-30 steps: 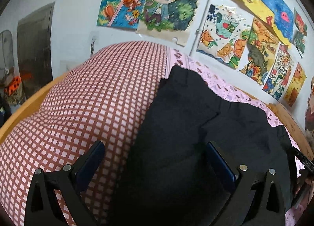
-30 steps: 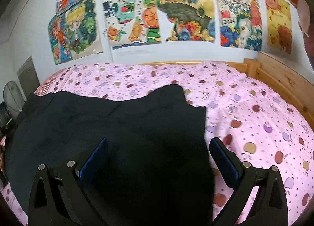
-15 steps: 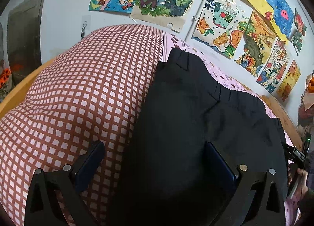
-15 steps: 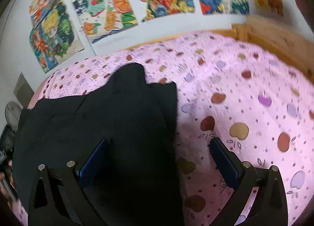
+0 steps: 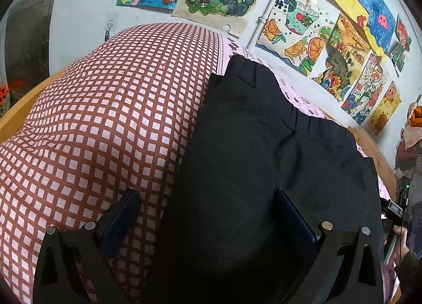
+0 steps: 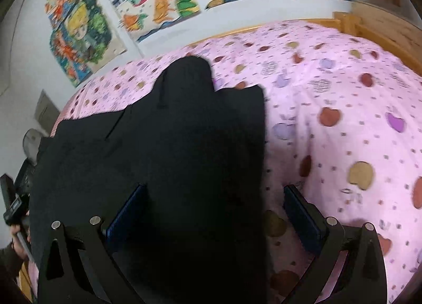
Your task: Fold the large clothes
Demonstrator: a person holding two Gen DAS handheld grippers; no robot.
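Note:
A large black garment (image 5: 253, 161) lies spread flat on the bed; it also shows in the right wrist view (image 6: 168, 161). My left gripper (image 5: 208, 214) is open and hovers over the garment's left edge, one finger over the checked cover and one over the black cloth. My right gripper (image 6: 213, 209) is open over the garment's right edge, one finger over the black cloth and one over the pink sheet. Neither holds anything.
A red-and-white checked cover (image 5: 105, 124) lies left of the garment. A pink spotted sheet (image 6: 343, 119) covers the bed to the right. A wooden bed frame (image 6: 369, 27) runs along the far side. Colourful posters (image 5: 303, 22) hang on the wall.
Both grippers have come lower and closer over the garment's two side edges. The right gripper has swung left and tilted; its view is blurred. Both stay open.

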